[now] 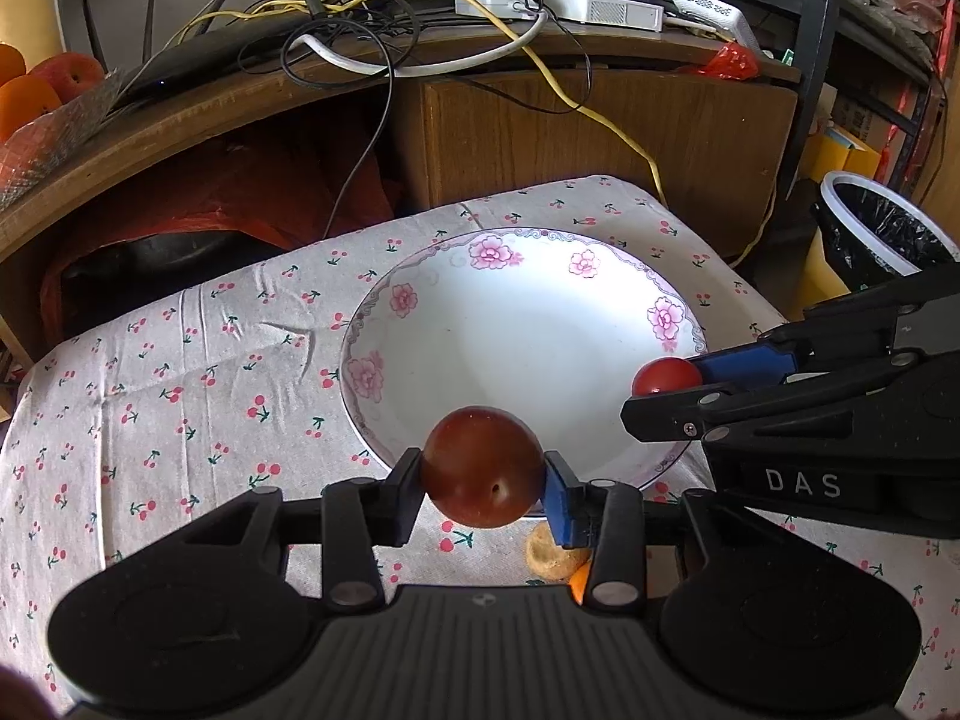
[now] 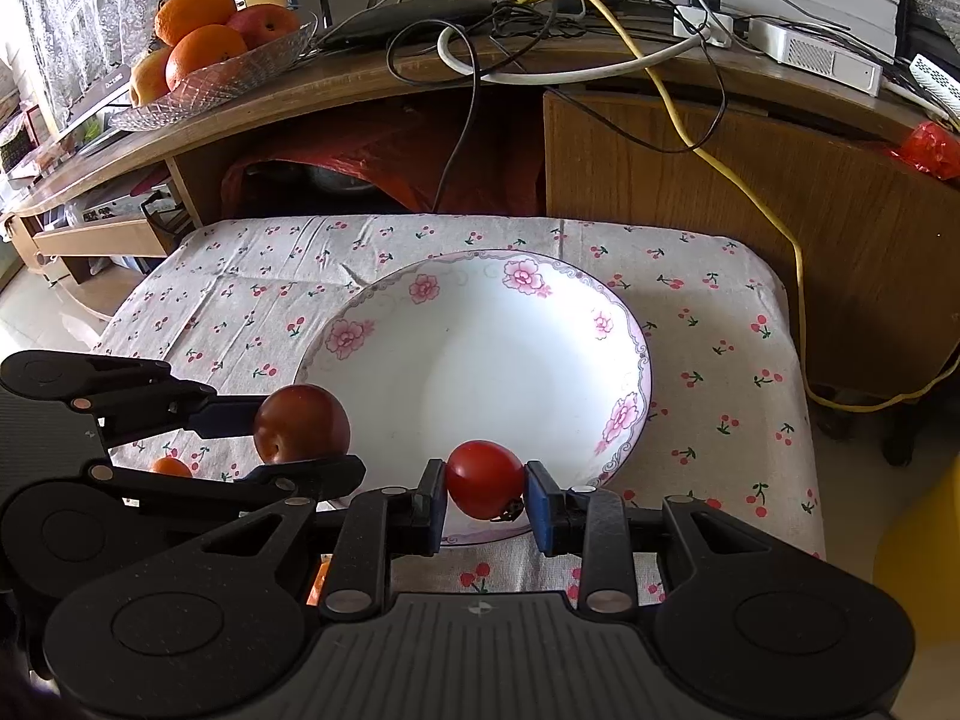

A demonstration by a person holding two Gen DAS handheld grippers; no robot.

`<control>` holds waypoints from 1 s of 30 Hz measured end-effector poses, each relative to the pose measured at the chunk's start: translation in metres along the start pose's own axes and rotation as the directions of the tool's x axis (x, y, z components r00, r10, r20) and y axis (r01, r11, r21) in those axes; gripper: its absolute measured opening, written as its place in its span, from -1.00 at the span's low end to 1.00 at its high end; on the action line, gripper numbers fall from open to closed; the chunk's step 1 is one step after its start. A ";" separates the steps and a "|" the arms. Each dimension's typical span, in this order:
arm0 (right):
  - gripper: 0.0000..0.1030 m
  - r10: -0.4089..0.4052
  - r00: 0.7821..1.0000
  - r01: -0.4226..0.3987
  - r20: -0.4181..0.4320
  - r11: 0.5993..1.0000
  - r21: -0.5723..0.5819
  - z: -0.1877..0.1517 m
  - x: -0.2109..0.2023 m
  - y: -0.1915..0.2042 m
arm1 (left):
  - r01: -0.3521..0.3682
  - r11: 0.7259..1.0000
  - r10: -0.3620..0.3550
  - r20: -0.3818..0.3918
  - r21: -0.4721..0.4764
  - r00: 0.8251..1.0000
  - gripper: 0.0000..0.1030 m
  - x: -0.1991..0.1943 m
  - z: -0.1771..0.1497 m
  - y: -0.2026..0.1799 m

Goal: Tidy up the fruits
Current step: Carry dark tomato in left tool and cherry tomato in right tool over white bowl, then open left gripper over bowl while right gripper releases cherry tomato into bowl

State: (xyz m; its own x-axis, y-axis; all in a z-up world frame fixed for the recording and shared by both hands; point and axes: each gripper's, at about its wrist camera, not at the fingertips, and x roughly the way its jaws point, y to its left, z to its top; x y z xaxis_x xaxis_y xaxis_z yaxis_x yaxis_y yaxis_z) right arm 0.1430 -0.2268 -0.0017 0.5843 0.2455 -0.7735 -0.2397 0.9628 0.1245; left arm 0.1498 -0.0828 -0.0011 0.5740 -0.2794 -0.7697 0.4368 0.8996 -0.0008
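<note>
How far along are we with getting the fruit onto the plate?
Nothing is delivered yet: the flowered plate holds no fruit. In hand: the left claw grips a dark red plum and the right claw grips a small red tomato, both at the plate's near rim. Left: release both, then collect the small orange fruit and the tan round piece on the cloth.

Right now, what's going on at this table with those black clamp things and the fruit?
A person is sorting fruit with two hand-held grippers. The left gripper is shut on a dark red plum, and the right gripper is shut on a small red tomato. Both fruits are held over the near rim of an empty flowered plate on the cherry-print tablecloth, neither set down yet. A couple of small items lie on the cloth in front of the plate.
</note>
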 end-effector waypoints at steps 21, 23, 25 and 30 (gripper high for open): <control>-0.39 -0.017 1.000 0.017 0.015 1.000 0.003 0.000 -0.004 -0.001 | -0.011 1.000 0.011 0.002 -0.007 1.000 0.02 -0.004 0.000 0.001; -0.38 -0.014 1.000 0.014 0.017 1.000 0.003 0.000 -0.005 0.000 | -0.015 1.000 0.015 0.004 -0.007 1.000 0.02 -0.004 0.000 0.001; -0.38 -0.013 1.000 0.013 0.019 1.000 0.002 0.000 -0.006 0.000 | -0.015 1.000 0.015 0.003 -0.009 1.000 0.03 -0.005 0.000 0.001; -0.34 -0.014 1.000 0.014 0.017 1.000 0.002 -0.001 -0.007 0.000 | -0.016 1.000 0.016 0.004 -0.005 1.000 0.04 -0.005 -0.001 0.000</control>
State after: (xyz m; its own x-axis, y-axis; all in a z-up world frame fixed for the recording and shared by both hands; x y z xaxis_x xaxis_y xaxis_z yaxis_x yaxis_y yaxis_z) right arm 0.1382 -0.2290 0.0026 0.6011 0.2335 -0.7643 -0.2298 0.9665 0.1145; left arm 0.1459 -0.0811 0.0022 0.5834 -0.2660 -0.7674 0.4243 0.9055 0.0087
